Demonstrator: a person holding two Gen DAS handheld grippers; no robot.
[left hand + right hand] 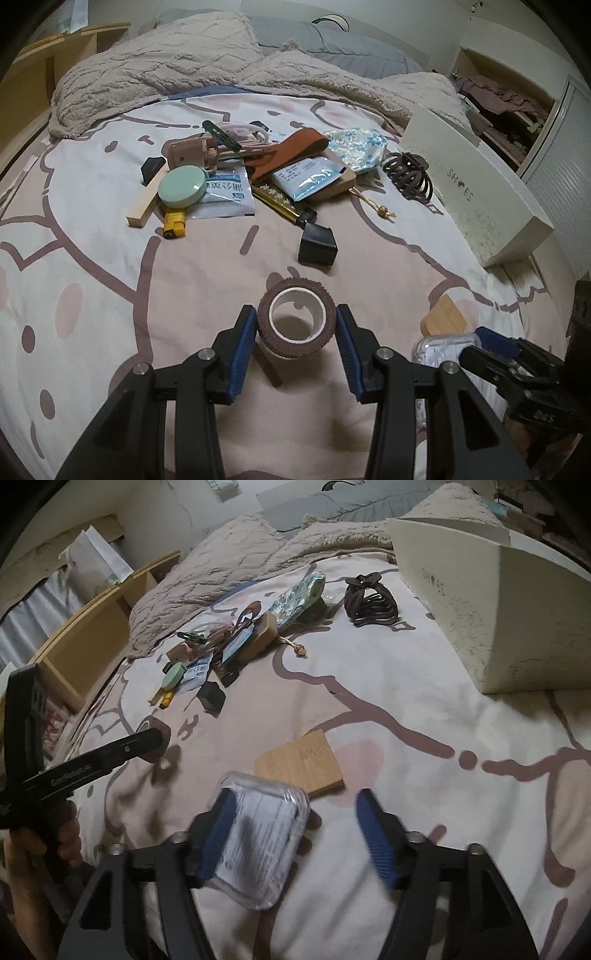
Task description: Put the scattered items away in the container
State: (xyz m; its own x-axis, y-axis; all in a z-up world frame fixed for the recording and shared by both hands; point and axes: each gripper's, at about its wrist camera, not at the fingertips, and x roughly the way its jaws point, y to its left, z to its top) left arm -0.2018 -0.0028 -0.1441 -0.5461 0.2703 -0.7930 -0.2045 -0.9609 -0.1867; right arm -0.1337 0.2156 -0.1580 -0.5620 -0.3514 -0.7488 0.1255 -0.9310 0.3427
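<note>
A brown tape roll (295,345) hangs just above the bedsheet, and my left gripper (295,309) is shut on it, a blue pad on each side. In the right wrist view the same roll (164,734) shows at the tip of the left gripper's finger. My right gripper (295,794) stands open, low over the bed. A clear plastic case (266,849) lies on the sheet against its left finger (218,823), well apart from the right one. The white shoebox (480,192) sits at the right edge of the bed.
A wooden block (301,766) lies just beyond the clear case. Farther off are a black cube (317,245), a green round compact (181,185), a yellow lighter (174,225), a hair claw (408,177) and several packets. A rumpled blanket (155,70) lies behind.
</note>
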